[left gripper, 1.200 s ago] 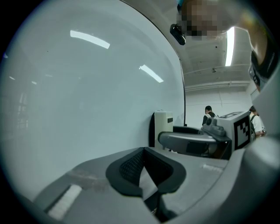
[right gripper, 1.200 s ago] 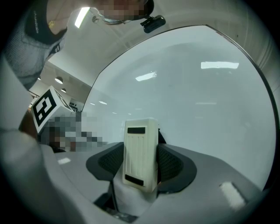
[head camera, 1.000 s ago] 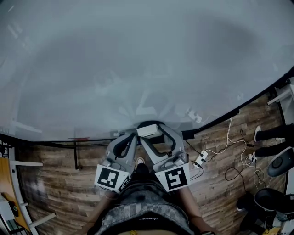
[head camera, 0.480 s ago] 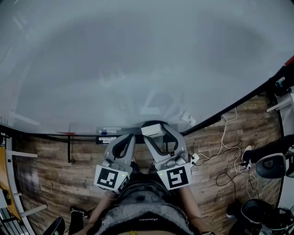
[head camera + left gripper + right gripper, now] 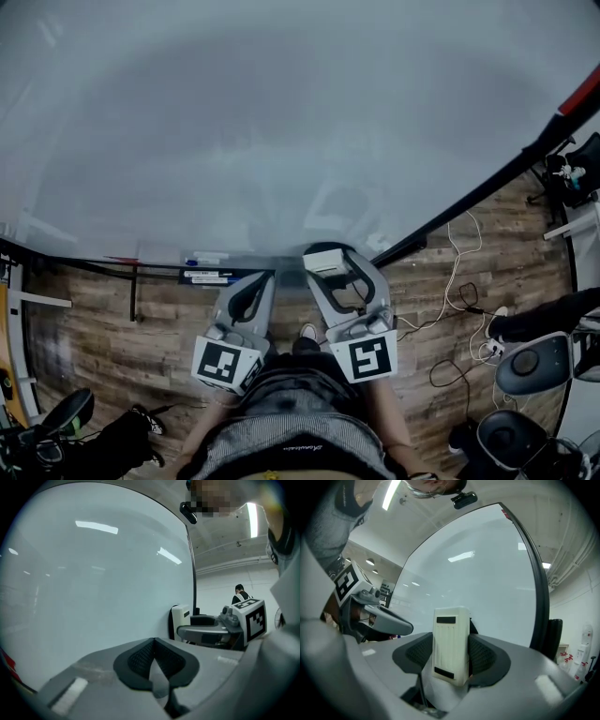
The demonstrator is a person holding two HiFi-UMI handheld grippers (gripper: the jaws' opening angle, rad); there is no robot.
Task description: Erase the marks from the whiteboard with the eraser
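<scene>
— Head view first: how far along are we?
— The whiteboard (image 5: pixel 281 122) fills the top, and I see no dark marks on it, only pale reflections. My right gripper (image 5: pixel 325 257) holds the eraser (image 5: pixel 321 263) at the board's lower edge. My left gripper (image 5: pixel 265 278) sits just beside it.
— Left gripper view?
— Its 2 jaws are pressed together on nothing. The board looks blank here too.
— Right gripper view?
— The jaws clamp the white eraser, which stands upright between them, with clean board behind. I judge the wiping finished or nearly so. Whether the eraser touches the board, I cannot tell.
</scene>
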